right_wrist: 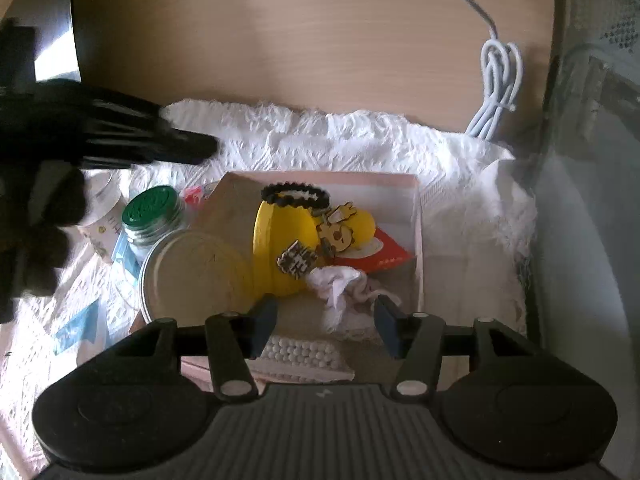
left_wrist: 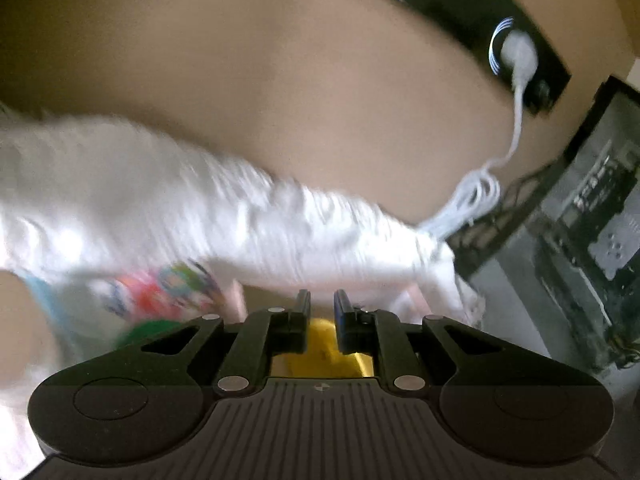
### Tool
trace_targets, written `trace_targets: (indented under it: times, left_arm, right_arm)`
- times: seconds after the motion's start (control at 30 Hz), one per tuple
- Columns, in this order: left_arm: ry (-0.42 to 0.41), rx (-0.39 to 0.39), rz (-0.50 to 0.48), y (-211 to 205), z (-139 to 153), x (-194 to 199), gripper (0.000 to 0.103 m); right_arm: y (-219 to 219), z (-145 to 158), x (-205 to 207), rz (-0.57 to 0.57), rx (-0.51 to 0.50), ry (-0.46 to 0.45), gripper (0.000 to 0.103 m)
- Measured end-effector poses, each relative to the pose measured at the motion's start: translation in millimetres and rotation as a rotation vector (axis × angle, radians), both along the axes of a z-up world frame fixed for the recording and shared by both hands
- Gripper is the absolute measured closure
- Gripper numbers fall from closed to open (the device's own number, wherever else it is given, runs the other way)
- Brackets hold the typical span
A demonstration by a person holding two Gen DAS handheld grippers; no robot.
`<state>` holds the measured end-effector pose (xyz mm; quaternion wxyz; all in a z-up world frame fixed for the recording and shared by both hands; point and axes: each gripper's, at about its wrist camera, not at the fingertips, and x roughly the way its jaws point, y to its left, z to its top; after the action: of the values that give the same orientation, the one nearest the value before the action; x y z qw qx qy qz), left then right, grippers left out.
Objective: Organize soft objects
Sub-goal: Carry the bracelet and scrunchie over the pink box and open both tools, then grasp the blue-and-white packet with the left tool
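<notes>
Tool status, left wrist view: my left tool [left_wrist: 322, 300] has its fingers pressed nearly together with only a slim gap, and nothing is pinched between the pads. A blurred white lace cloth [left_wrist: 168, 200] crosses the picture just beyond the fingertips, running from the left edge down toward the right. A yellow object shows in the gap below the fingers; this view does not settle what it is. A coiled white cable [left_wrist: 476, 196] lies on the tan table [left_wrist: 280, 80] to the right, leading up to a plug in a black power strip [left_wrist: 520, 52].

Right wrist view: my right tool [right_wrist: 326, 318] stands about half spread. Its pads press on nothing. The task's thing, a crumpled white soft cloth [right_wrist: 340, 286], lies directly ahead of and between the fingertips, bunched with no clear long axis, inside a shallow pink box [right_wrist: 416, 240]. It rests against a yellow plush toy [right_wrist: 280, 248] that carries a black bead ring [right_wrist: 296, 196]. A round tin lid [right_wrist: 192, 276] and a green-capped jar [right_wrist: 154, 216] sit to the left. My left tool appears as a dark blur at far left, well apart from the cloth.

Judgement: the right tool is the nearer one; a short advance and a closing would take the crumpled cloth.
</notes>
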<state>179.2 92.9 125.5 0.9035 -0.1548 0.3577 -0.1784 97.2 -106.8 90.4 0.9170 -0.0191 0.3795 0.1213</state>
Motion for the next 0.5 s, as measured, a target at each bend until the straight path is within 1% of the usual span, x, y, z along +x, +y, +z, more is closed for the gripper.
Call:
trace_targets:
  times: [0.07, 0.1, 0.2, 0.27, 0.37, 0.43, 0.5]
  left_arm:
    - [-0.047, 0.039, 0.031, 15, 11, -16, 0.089]
    - [-0.056, 0.054, 0.044, 22, 14, -22, 0.089]
    - [-0.050, 0.072, 0.070, 44, 13, -47, 0.089]
    - [-0.022, 0.089, 0.061, 58, 7, -67, 0.089]
    - [0.028, 0.128, 0.040, 69, -12, -97, 0.089]
    - [0.071, 0.151, 0.015, 78, -24, -116, 0.089]
    - [0.102, 0.155, 0.028, 92, -31, -132, 0.089]
  right_arm:
    - [1, 7, -4, 0.003, -0.003, -0.038, 0.049]
    - [3, 13, -7, 0.006, -0.001, -0.056, 0.049]
    - [11, 20, -7, 0.014, -0.001, -0.099, 0.044]
    - [20, 25, -10, 0.025, 0.001, -0.116, 0.043]
    - [42, 27, -18, 0.075, 0.004, -0.115, 0.043]
    - [61, 26, -27, 0.125, -0.031, -0.125, 0.043]
    - [85, 23, -39, 0.191, -0.078, -0.150, 0.043]
